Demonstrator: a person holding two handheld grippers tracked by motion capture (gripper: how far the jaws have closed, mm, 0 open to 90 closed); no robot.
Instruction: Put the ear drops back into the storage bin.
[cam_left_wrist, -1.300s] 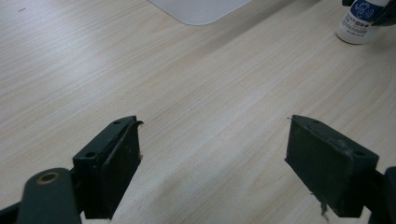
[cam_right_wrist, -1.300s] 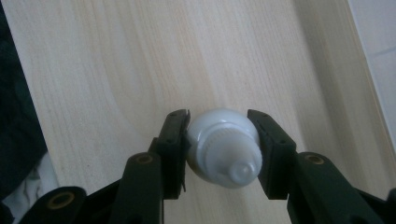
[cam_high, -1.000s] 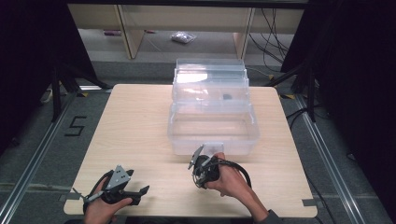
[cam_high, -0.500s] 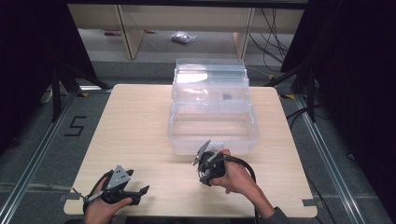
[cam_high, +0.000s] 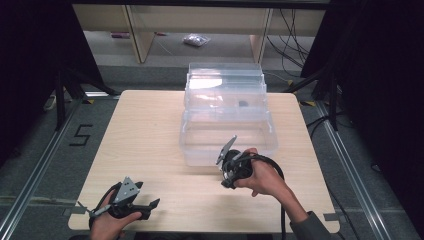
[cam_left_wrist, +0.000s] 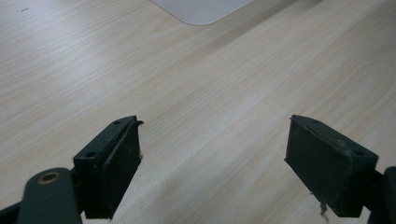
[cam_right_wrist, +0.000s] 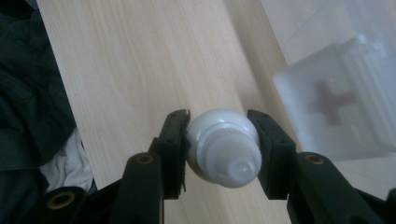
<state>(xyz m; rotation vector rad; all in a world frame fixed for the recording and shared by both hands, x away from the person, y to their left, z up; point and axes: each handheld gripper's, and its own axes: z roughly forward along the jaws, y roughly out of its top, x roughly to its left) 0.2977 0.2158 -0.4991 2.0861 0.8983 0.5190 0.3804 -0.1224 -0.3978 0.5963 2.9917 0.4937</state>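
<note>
Near the counter's front edge, my right hand-held gripper has drawn back from the clear box, clamped on a small white bottle; it looks extracted; my left hand-held gripper rests wide open, empty.

A pale wooden table carries a clear plastic tiered box toward its far edge.
</note>
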